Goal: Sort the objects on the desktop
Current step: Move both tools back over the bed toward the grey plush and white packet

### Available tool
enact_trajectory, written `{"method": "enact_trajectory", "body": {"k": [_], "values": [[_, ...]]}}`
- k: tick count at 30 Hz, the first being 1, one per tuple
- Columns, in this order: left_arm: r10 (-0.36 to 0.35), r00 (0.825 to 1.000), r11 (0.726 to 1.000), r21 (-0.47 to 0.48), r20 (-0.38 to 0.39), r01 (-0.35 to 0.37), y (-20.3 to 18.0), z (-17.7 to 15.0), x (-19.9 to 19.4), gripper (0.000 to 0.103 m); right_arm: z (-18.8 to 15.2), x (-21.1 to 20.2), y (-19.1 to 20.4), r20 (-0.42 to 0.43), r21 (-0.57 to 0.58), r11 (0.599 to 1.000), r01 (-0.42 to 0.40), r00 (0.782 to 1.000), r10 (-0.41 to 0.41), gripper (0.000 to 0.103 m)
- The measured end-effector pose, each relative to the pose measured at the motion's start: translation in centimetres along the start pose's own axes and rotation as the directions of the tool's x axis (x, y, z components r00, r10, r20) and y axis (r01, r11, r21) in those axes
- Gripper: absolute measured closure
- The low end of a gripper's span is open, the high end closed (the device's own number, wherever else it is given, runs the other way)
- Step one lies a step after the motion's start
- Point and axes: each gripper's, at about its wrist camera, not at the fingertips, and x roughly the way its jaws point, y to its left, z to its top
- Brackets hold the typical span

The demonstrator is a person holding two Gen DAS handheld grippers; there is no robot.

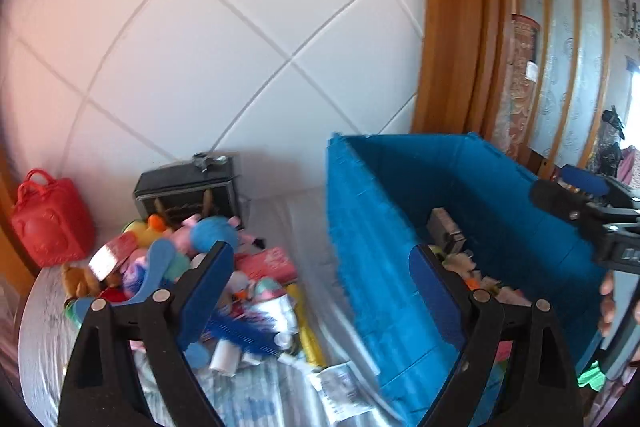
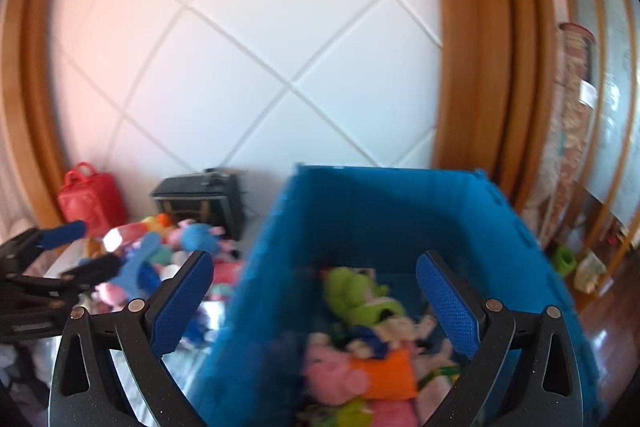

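Both claws stand released and empty: left gripper (image 1: 322, 267), right gripper (image 2: 314, 285). The toy pile (image 1: 188, 267) lies ahead-left of the left claw; the blue bin (image 2: 384, 223), part-filled with plush toys, sits directly beneath the right. Risk: blurred frames suggest haste, so a finger may clip the bin wall and shift it.

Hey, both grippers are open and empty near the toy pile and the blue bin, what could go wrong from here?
1. The heap of soft toys is tangled, so the left gripper may lift several at once.
2. The blue plastic bin has a tall wall; a low carry could snag it.
3. The right gripper works close by; the two could collide.
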Motion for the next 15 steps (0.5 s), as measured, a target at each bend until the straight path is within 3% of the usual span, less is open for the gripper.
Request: {"method": "enact_trajectory", "body": {"k": [8, 15], "values": [[0.096, 0.990, 0.988, -0.110, -0.107, -0.108, 12.1, -6.1, 0.3, 0.013, -2.0, 0.9, 10.5, -0.026, -0.068, 0.993, -0.094, 0.995, 0.093, 0.000], [0.188, 0.960, 0.968, -0.127, -0.209, -0.217, 21.5, -12.3, 1.3, 0.013, -5.1, 3.9, 18.7, -0.068, -0.120, 0.980, -0.158, 0.986, 0.151, 0.000]]}}
